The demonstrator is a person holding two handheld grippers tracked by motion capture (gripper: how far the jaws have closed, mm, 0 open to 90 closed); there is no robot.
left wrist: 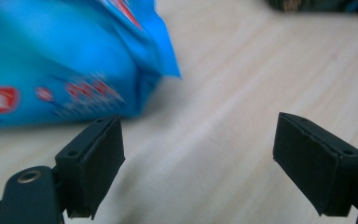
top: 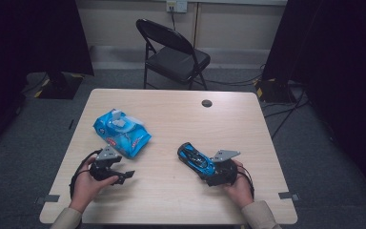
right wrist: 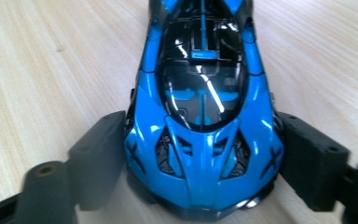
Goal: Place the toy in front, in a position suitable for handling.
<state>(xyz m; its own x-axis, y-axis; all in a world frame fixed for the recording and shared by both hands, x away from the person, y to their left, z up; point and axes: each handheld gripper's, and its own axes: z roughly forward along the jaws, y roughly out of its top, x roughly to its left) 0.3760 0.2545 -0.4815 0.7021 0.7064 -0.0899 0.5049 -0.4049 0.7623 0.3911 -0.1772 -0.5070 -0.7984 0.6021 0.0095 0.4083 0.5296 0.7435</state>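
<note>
Right hand-held gripper (right wrist: 198,154): jaws set against both flanks of the blue toy car (right wrist: 204,116), pinching it where it sits on the desk (top: 181,119), right of centre near the front edge. Left hand-held gripper (left wrist: 198,158): jaws spread with nothing between, just beside the blue wipes pack (left wrist: 65,60).

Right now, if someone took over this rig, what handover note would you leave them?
Right tongs: jaws against both sides of the blue toy car, gripping its near end; car on the table.
Left tongs: open, nothing between the jaws, low over the table beside the blue wipes pack, not touching it.
Done: car gripped, not visibly lifted.
Left: probably lifting or moving the car; the wipes pack lies untouched, its flap apparently open.
</note>
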